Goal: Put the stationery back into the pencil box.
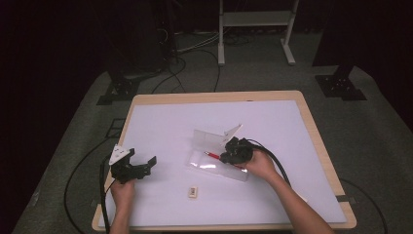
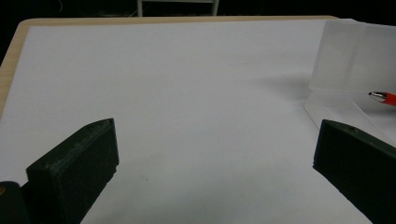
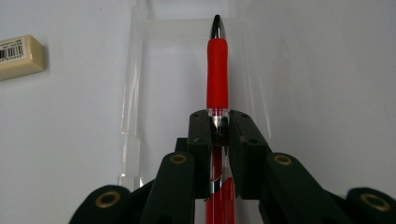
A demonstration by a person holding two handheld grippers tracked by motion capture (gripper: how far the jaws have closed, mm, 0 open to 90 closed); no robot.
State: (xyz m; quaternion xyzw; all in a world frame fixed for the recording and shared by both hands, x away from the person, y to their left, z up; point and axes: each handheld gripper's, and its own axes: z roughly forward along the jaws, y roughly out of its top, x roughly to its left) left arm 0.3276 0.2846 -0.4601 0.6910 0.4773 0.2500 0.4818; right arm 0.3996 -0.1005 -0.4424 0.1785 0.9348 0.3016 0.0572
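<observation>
A red pen (image 3: 217, 74) with a silver tip is clamped between the jaws of my right gripper (image 3: 217, 122), which is shut on its barrel. The pen (image 1: 212, 155) pointing left hangs over the base of an open clear plastic case (image 1: 209, 163) near the table's middle; my right gripper (image 1: 228, 156) is at the case's right part. The case's lid (image 1: 207, 138) stands up behind. My left gripper (image 1: 150, 163) rests near the table's left front, open, nothing between its jaws. In the left gripper view the case (image 2: 355, 60) and pen tip (image 2: 384, 97) show at the far right.
A small beige eraser (image 1: 193, 191) with a barcode label lies on the white mat (image 1: 195, 117) in front of the case; it also appears as the eraser (image 3: 19, 55) in the right gripper view. Cables trail off both grippers. The wooden table edge (image 1: 319, 146) frames the mat.
</observation>
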